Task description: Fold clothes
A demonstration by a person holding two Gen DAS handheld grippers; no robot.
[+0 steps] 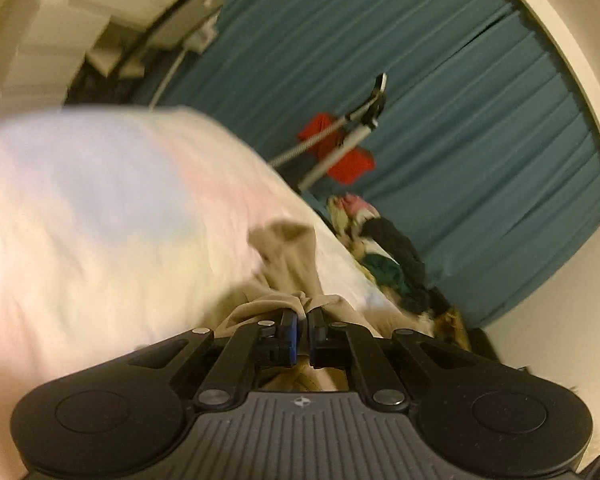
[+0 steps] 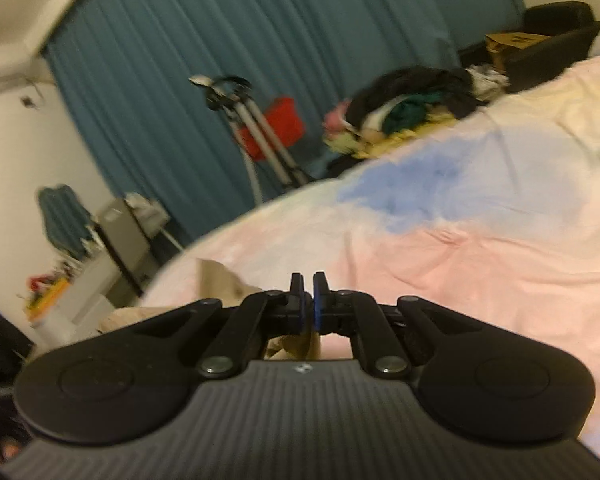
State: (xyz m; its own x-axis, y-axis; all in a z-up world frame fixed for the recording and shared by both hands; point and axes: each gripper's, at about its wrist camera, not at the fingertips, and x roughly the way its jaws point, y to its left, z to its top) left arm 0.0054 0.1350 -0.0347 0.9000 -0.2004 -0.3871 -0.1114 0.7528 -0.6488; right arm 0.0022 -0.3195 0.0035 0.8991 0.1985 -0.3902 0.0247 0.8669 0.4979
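The left gripper (image 1: 303, 314) pinches a bunched fold of a soft beige garment (image 1: 288, 258), whose crumpled cloth trails away over a pastel bedspread (image 1: 100, 200) washed in pink, blue and pale yellow. The right gripper (image 2: 308, 286) has its blue-padded fingers drawn almost together, beige fabric showing beneath them and off to their left, though whether they actually clamp it cannot be told. Behind the bed hang pleated teal curtains (image 2: 220, 40), with a heap of dark and coloured clothes (image 2: 412, 96) at the far edge of the bed and a metal stand with red fabric (image 2: 272, 128) beside it.
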